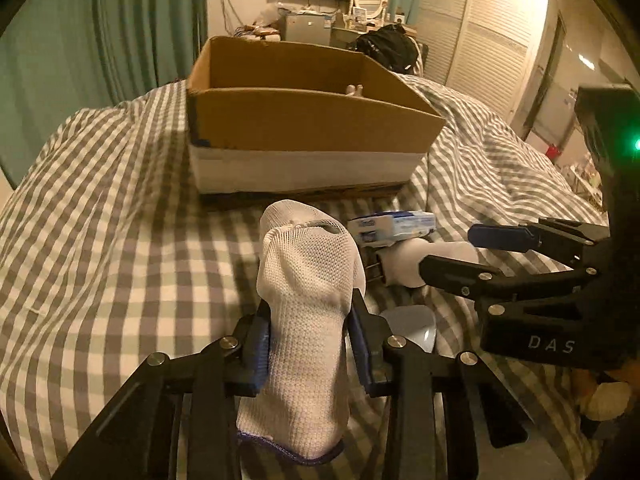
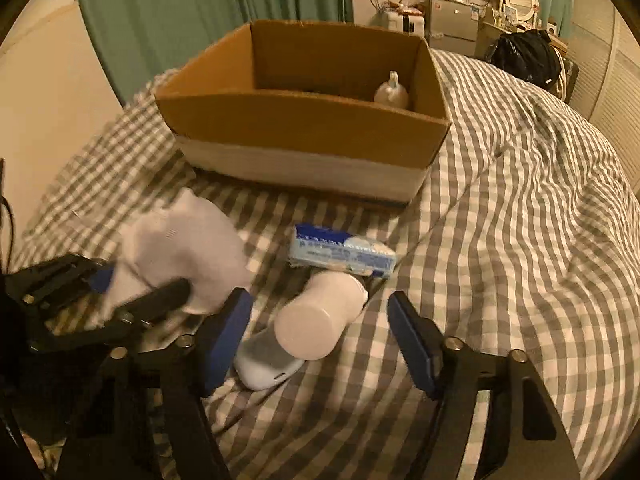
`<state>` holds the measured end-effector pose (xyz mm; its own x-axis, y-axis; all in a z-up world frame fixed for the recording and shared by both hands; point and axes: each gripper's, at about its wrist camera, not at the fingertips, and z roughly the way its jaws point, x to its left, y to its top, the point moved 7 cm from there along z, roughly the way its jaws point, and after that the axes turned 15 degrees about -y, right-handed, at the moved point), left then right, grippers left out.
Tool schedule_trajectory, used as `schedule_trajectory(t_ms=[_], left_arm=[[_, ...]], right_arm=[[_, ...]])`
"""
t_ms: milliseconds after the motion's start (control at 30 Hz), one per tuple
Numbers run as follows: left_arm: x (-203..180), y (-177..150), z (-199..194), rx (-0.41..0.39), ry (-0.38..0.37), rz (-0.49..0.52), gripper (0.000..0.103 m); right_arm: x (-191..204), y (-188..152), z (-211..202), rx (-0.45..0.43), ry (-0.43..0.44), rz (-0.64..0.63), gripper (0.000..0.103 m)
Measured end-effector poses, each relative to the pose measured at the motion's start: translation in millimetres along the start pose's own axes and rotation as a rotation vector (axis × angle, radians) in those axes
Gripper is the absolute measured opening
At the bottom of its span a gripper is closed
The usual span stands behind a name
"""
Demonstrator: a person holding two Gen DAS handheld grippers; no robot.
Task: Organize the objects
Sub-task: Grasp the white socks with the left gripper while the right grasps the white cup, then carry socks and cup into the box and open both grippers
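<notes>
Left gripper (image 1: 308, 344) clamps a white mesh sock (image 1: 306, 312) between its blue pads, sock standing upright off the checked bedcover (image 1: 100, 260). Right gripper (image 2: 320, 344) gapes wide, holding nothing, with a white bottle (image 2: 316, 320) lying between its fingers. Tissue pack (image 2: 340, 252) at 12 o'clock of the bottle, touching it. Cardboard box (image 2: 304, 128) farther at 12 o'clock; small bottle (image 2: 391, 90) in its right corner. White oval gadget (image 2: 266, 364) at the bottle's 7 o'clock.

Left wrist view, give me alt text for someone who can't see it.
The left hand-held gripper clamps a white knitted sock above a grey-and-white checked bedspread, facing an open brown cardboard box. At right, the open right hand-held gripper reaches toward a white plastic bottle.
</notes>
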<state>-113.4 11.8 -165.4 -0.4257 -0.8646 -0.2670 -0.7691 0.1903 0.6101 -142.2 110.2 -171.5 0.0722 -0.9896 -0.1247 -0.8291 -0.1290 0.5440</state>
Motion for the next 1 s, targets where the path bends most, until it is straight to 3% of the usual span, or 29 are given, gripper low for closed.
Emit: schedule_trajectory(t_ms=[100, 300, 667, 1000], left_arm=[[4, -1, -5, -0.004, 0.002, -0.01, 0.034], [3, 1, -16, -0.024, 0.023, 0.0, 0.034], [-8, -8, -27, -0.025, 0.009, -0.017, 0.034], [-19, 0, -49, -0.083, 0.021, 0.003, 0.034]], right_arm=[[3, -2, 3, 0.013, -0.004, -0.006, 0.064], [8, -9, 15, 0.055, -0.024, -0.038, 0.039], [11, -7, -14, -0.032, -0.024, -0.051, 0.033], [6, 7, -58, -0.138, -0.018, -0.037, 0.032]])
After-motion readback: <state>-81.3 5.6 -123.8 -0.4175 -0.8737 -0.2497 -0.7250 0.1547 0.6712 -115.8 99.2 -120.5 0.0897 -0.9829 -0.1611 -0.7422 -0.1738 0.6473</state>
